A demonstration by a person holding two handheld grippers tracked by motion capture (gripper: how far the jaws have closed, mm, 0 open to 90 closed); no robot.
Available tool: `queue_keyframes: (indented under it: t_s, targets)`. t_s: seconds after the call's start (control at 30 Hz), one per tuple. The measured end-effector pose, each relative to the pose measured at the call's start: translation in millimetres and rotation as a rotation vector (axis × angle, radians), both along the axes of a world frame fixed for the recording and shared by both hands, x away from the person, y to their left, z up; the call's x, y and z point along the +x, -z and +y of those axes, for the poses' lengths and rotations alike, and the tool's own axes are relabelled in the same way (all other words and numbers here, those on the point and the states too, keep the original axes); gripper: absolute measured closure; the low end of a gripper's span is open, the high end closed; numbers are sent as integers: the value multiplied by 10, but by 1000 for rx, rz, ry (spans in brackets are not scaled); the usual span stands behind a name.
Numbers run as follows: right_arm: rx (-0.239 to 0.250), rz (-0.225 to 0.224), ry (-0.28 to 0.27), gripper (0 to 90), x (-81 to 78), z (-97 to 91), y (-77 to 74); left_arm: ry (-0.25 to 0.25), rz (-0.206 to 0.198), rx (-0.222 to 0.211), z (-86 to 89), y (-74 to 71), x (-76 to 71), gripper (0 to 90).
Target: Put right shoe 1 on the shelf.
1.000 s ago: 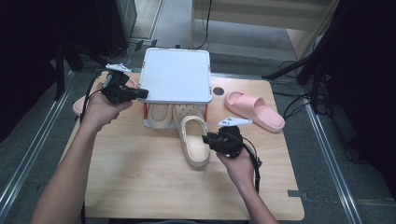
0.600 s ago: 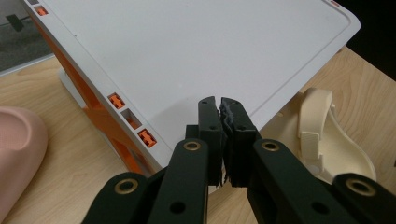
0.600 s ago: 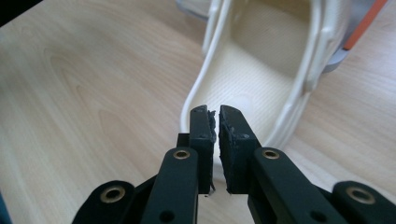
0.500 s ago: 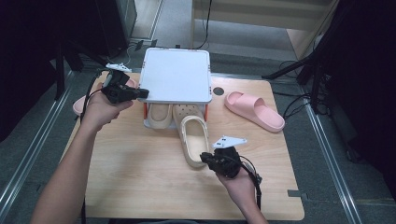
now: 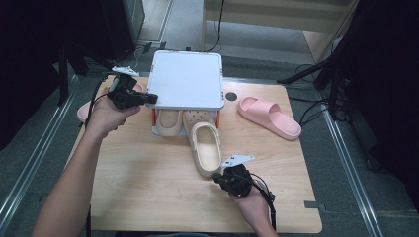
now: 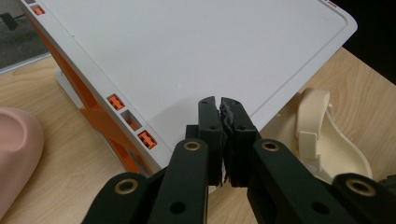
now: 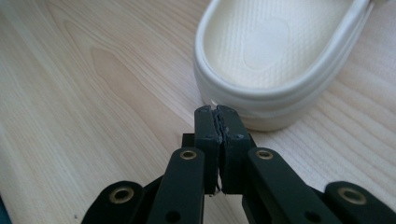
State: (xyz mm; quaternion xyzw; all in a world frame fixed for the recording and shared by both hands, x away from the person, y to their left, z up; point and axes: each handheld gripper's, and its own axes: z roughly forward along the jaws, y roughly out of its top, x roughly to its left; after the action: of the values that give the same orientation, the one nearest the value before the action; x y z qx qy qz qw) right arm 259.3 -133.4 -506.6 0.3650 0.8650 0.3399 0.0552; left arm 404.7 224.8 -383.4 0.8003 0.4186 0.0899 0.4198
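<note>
Right gripper [image 5: 217, 177] sits nearest, jaws just closed together on nothing, tips just short of the cream clog's [image 5: 206, 146] heel on the pale wooden table [image 5: 148, 187]. Farther off, the left gripper [image 5: 152, 98], pressed shut, rests against the white rack [image 5: 187, 79]. Dark floor and cables surround.

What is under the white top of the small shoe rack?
Under the white top, two cream clogs: one mostly tucked in, the other sticking out towards the person. Their toe ends and the shelf's back are covered.
</note>
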Motion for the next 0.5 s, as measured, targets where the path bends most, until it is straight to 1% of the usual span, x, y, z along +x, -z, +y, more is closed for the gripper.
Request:
queue_keyframes:
  t_s: [0.07,0.13,0.2,0.23,0.37,0.4,0.5]
  targets:
    - [-17,8,5,896,25,1,37,0,-1,1,-2,0,0,872]
    - [-22,14,20,898,37,8,46,0,-1,2,-2,0,-1,872]
    - [-22,12,21,900,65,12,53,1,-3,4,-2,-1,-2,872]
    - [-18,22,28,900,70,18,51,1,-4,3,-3,0,-3,871]
    - [-10,8,33,900,97,53,28,-1,-7,5,-4,2,-6,872]
    - [-8,12,38,900,105,66,20,-1,-8,5,-6,2,-9,872]
    - [9,8,28,900,135,118,10,-5,-13,6,-10,5,-16,871]
